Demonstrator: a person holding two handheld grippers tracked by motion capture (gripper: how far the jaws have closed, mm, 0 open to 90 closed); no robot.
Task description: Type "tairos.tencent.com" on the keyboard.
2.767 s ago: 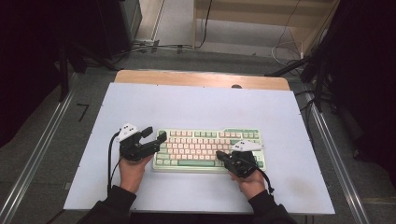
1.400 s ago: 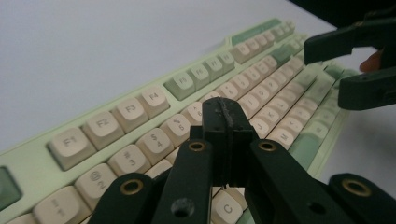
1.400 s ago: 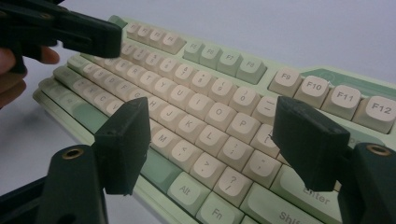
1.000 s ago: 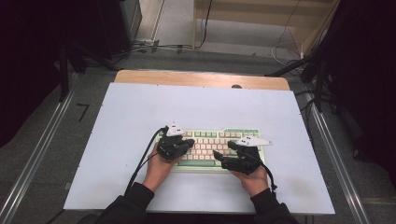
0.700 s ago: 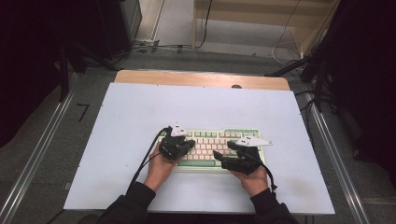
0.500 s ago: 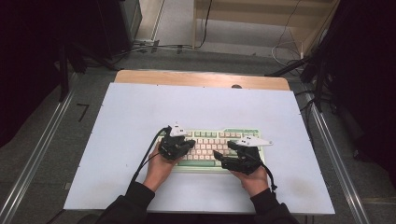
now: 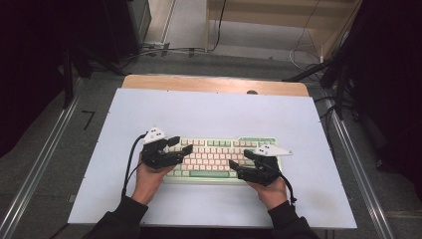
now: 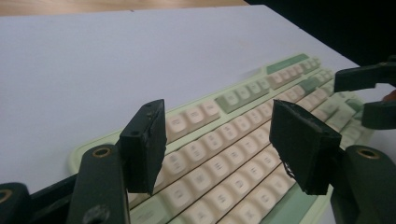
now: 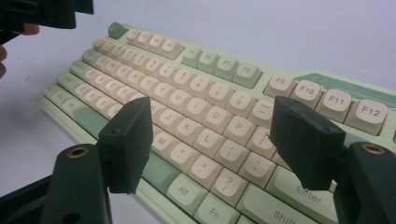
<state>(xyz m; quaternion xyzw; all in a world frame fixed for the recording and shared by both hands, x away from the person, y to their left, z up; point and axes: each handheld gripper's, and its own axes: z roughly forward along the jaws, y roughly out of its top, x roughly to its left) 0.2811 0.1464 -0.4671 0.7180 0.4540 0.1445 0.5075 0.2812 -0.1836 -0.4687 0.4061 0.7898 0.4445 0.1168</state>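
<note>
Here, left gripper (image 7: 180, 145) poised wide-jawed over the mechanical keyboard's (image 7: 219, 152) left end, mid-table (image 7: 209, 112). Further right, right gripper (image 7: 238, 166) equally spread above the keys near Enter. Likely hazard: uneven closing, tilting or skidding the board.

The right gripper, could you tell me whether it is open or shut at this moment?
Open. In its own view the right gripper shows its two black jaws standing wide apart above the keyboard, with several keys visible in the gap and nothing held between them.
</note>
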